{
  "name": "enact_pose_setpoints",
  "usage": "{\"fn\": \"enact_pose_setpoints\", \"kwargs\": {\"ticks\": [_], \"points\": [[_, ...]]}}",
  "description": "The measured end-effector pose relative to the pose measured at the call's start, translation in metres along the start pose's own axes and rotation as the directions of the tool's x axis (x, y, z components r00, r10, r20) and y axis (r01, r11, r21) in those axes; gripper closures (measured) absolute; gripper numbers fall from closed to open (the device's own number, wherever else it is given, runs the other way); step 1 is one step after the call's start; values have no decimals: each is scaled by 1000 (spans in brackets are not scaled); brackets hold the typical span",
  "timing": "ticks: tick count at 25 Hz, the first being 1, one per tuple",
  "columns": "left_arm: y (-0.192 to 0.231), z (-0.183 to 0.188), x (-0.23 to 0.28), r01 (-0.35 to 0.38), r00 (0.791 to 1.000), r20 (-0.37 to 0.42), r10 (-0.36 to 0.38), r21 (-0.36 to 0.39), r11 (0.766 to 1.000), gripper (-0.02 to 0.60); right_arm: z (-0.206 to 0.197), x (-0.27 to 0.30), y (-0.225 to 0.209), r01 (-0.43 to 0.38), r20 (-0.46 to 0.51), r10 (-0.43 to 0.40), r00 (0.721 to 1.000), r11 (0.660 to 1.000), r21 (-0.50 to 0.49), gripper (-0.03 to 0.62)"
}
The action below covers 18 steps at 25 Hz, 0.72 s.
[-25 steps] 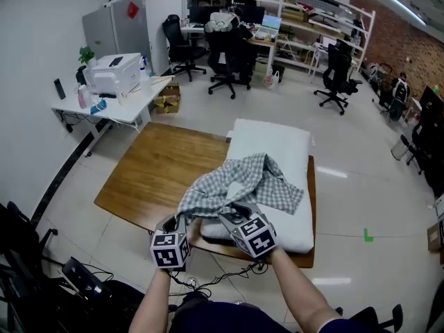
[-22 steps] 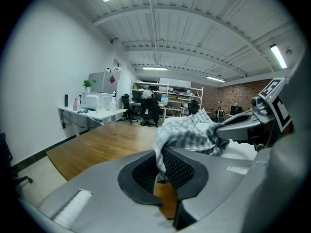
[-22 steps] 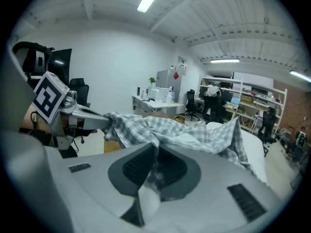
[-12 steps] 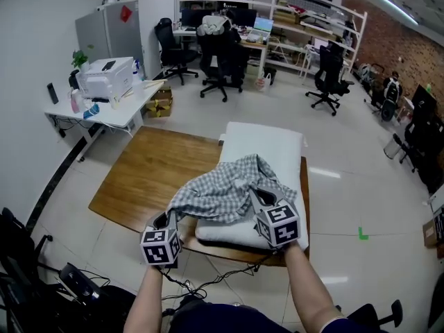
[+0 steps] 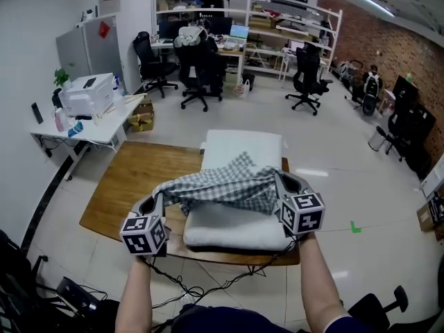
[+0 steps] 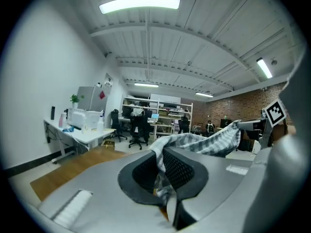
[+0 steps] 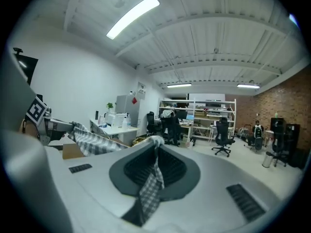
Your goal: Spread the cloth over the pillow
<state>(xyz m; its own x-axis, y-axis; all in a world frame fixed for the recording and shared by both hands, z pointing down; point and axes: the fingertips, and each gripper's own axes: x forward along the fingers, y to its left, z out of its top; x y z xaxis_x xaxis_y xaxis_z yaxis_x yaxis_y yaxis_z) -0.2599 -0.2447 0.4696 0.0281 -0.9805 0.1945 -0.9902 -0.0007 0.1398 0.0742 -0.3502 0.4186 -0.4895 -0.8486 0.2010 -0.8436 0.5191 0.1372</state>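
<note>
A grey-and-white checked cloth (image 5: 225, 186) hangs stretched between my two grippers, lifted over the near half of a long white pillow (image 5: 236, 224) on a wooden table (image 5: 132, 186). My left gripper (image 5: 158, 201) is shut on the cloth's left corner, and the cloth (image 6: 194, 142) runs from its jaws off to the right. My right gripper (image 5: 281, 183) is shut on the right corner, with a strip of the cloth (image 7: 151, 188) pinched between its jaws. The cloth's far edge droops onto the pillow's middle.
The table stands on a tiled floor. A white desk (image 5: 76, 127) with a printer is at the far left. Office chairs (image 5: 198, 64) and shelving (image 5: 243, 26) fill the back of the room. Cables (image 5: 208, 283) lie under the table's near edge.
Both grippers have moved apart and up, pulling the bunched cloth taut between them. The right gripper has shut on the cloth's right corner.
</note>
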Motion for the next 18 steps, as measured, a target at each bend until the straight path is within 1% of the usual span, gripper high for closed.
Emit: {"fn": "enact_pose_setpoints", "kwargs": {"ticks": [3, 6, 9, 12, 15, 18], "points": [[-14, 38, 5, 44, 998, 47, -45, 23, 999, 565, 17, -13, -15, 36, 40, -37, 999, 999, 5, 562], [-28, 75, 10, 78, 993, 86, -85, 77, 994, 565, 40, -28, -31, 65, 93, -64, 994, 998, 0, 562], [-41, 120, 13, 109, 983, 133, -127, 136, 985, 565, 71, -40, -45, 98, 150, -92, 984, 995, -29, 562], [-50, 158, 18, 144, 972, 162, -170, 161, 977, 565, 106, -48, -56, 135, 202, -120, 972, 989, -61, 562], [-56, 190, 27, 149, 966, 181, -183, 183, 972, 565, 139, -51, -65, 166, 250, -143, 958, 983, -77, 562], [-64, 216, 30, 147, 965, 190, -183, 189, 971, 565, 167, -55, -77, 184, 280, -156, 947, 980, -76, 562]]}}
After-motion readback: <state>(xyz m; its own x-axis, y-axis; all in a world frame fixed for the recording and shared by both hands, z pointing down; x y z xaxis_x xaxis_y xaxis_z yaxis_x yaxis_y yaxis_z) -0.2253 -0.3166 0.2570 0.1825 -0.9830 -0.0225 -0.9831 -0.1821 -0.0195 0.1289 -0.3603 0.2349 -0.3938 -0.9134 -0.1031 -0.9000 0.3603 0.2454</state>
